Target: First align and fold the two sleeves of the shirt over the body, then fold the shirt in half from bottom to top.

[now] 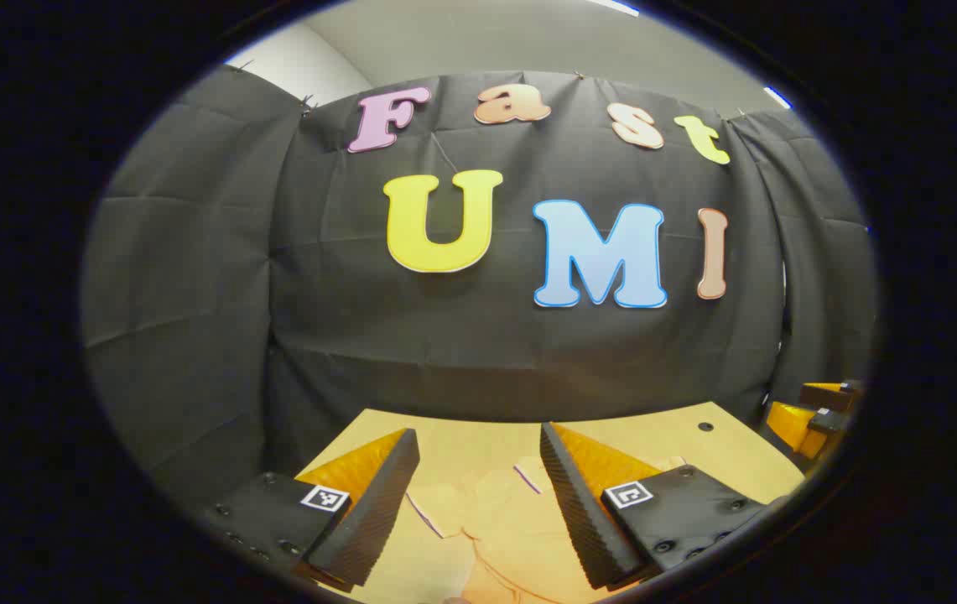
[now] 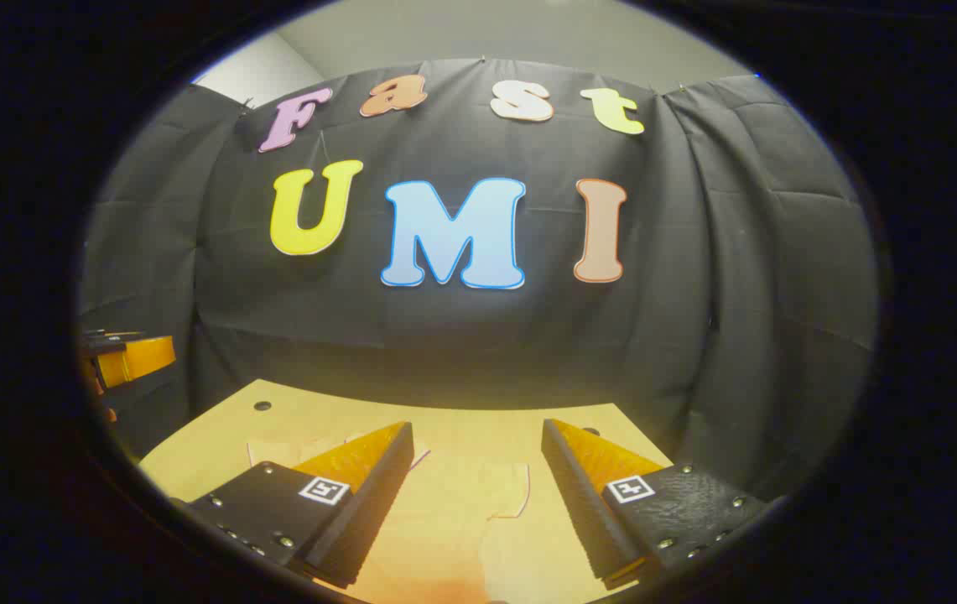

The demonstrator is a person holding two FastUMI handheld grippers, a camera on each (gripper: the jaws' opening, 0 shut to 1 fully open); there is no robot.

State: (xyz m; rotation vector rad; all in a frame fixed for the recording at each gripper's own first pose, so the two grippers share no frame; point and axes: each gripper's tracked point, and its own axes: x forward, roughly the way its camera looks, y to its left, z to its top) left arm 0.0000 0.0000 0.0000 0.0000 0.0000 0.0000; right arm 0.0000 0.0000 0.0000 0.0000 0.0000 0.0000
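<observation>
Left gripper (image 1: 478,495) is held above the table (image 1: 721,453), fingers spread wide with nothing between them; the shirt (image 1: 503,520) lies flat on the table below and ahead. Right gripper (image 2: 478,495) likewise stands wide open and empty over the shirt (image 2: 478,512), one sleeve (image 2: 507,491) visible between its fingers

Left gripper (image 1: 478,495): two wedge-shaped fingers with ribbed inner faces, on black textured mounts with screws. Each mount carries a small square black-and-white marker. Right gripper (image 2: 476,495): same build and markers.
</observation>
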